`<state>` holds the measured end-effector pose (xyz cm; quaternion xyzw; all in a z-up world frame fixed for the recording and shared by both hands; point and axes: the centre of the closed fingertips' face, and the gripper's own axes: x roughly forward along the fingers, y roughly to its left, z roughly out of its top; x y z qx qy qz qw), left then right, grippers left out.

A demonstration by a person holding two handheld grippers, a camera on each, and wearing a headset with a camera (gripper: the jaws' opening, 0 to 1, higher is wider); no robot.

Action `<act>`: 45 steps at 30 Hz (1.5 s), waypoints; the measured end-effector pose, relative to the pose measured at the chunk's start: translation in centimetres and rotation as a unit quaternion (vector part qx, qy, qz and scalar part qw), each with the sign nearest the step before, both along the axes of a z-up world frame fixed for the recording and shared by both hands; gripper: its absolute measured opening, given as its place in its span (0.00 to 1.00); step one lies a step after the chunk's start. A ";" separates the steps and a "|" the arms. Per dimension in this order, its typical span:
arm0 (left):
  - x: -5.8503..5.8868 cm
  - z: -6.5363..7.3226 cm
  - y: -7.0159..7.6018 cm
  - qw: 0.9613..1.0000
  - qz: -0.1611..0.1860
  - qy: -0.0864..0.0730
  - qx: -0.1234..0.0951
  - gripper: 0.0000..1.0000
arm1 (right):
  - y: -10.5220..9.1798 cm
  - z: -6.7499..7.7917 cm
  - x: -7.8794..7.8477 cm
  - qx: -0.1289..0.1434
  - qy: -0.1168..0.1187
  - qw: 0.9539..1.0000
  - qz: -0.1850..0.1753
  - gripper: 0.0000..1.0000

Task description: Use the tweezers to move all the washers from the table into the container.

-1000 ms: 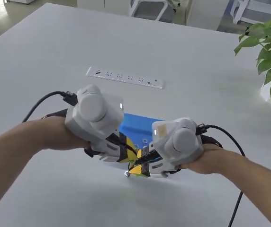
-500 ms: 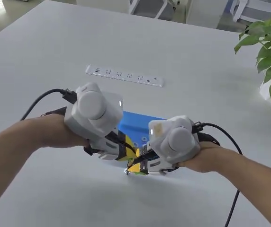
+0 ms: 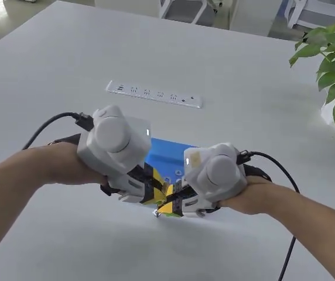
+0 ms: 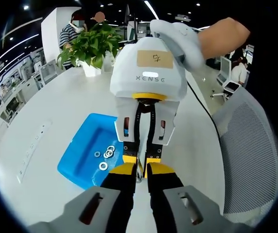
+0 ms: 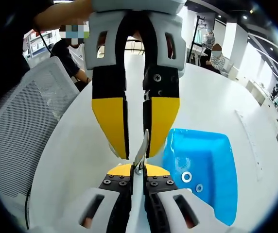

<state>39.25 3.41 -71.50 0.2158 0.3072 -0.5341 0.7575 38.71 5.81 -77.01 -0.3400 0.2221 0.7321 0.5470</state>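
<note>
The right gripper (image 5: 135, 171) has its yellow-tipped jaws pressed together on a thin silver metal pair of tweezers (image 5: 143, 143), which stands up from between them. The left gripper (image 4: 140, 171) faces it nose to nose, its yellow pads a little apart on either side of the tweezers' free end; whether either pad touches the metal I cannot tell. Both grippers hang low over the pale grey bench (image 3: 226, 82), at the near edge of the shallow blue plastic container (image 5: 212, 145). The small silver ring washers (image 4: 108, 153) that I can make out lie on the container's floor, some clustered and others apart. This looks like a regrip or adjustment of the tweezers between the two grippers, and the risk lies there. The blade is thin and smooth, so if one gripper lets go before the other has a firm pinch, the tool could twist or drop. If it were pinched off-centre, the tips might cross or spring sideways. With both grippers crowded at the container's rim, a nudge could shift it and scatter the washers.
</note>
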 end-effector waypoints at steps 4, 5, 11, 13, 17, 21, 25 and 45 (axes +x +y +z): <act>0.2 0.2 0.3 1.000 0.007 -0.003 -0.003 0.16 | 0.0 0.0 0.0 -0.001 0.000 1.000 -0.001 0.07; 0.1 0.3 0.4 1.000 0.008 -0.002 -0.005 0.17 | 0.0 0.0 0.0 -0.001 0.001 1.000 -0.001 0.08; 0.0 0.7 1.0 1.000 0.023 -0.002 -0.019 0.23 | 0.0 0.3 -0.1 0.000 0.001 1.000 -0.001 0.08; -0.2 0.8 1.2 0.999 0.029 0.001 -0.025 0.27 | 0.0 0.6 -0.1 0.000 -0.002 1.000 0.000 0.08; -0.8 1.1 1.5 0.998 0.041 0.008 -0.040 0.35 | 0.1 1.5 -0.1 0.003 -0.003 1.000 0.001 0.08; -1.3 1.6 1.7 0.997 0.052 0.007 -0.052 0.46 | 0.1 2.3 -0.2 0.005 -0.007 1.000 0.006 0.08; -1.6 2.1 2.1 0.996 0.063 0.005 -0.064 0.55 | 0.0 3.1 -0.3 0.003 -0.008 1.000 0.013 0.08; -1.5 3.3 3.3 0.986 0.122 0.001 -0.114 0.89 | -0.7 7.8 1.5 0.013 -0.028 0.999 0.026 0.08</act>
